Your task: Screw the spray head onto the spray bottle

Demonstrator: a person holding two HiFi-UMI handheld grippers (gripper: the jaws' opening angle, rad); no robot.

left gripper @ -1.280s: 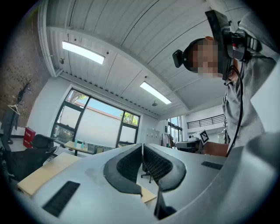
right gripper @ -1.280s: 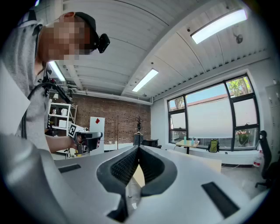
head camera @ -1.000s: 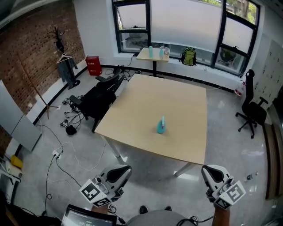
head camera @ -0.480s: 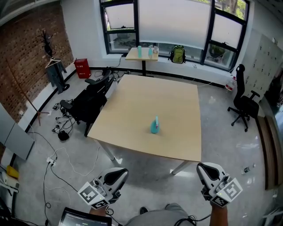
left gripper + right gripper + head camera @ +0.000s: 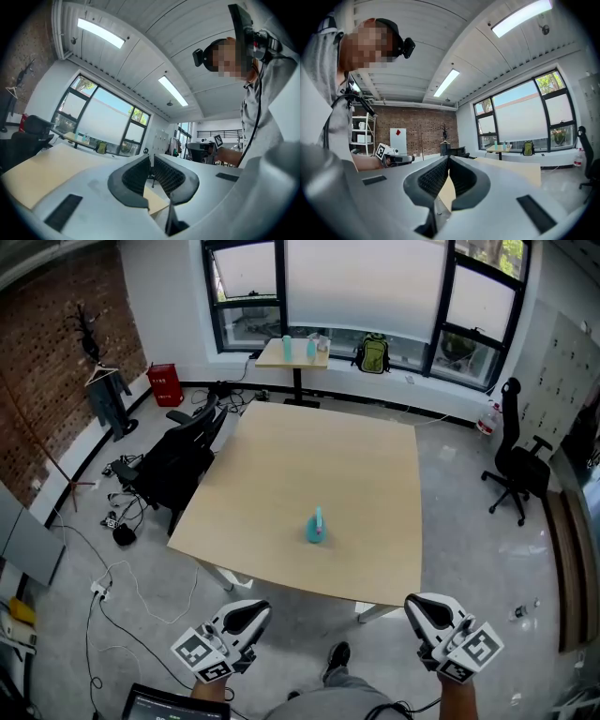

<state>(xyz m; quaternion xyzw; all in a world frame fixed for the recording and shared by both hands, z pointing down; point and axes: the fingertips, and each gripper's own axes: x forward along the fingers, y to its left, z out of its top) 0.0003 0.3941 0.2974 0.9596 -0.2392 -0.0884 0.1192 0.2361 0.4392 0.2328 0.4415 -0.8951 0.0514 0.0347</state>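
Spray bottle [image 5: 316, 527] stands by the table's [image 5: 281, 456] near edge, well apart from your left gripper [image 5: 246, 616] and right gripper [image 5: 429, 608], both pressed together, empty. Approach step, seemingly; next, spread jaws and reach.

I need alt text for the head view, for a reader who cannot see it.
Seen from above, a small teal spray bottle stands alone on a large pale wooden table. At the bottom edge the left gripper and right gripper, both shut and empty, are short of the table. Black office chairs and large windows lie around it.
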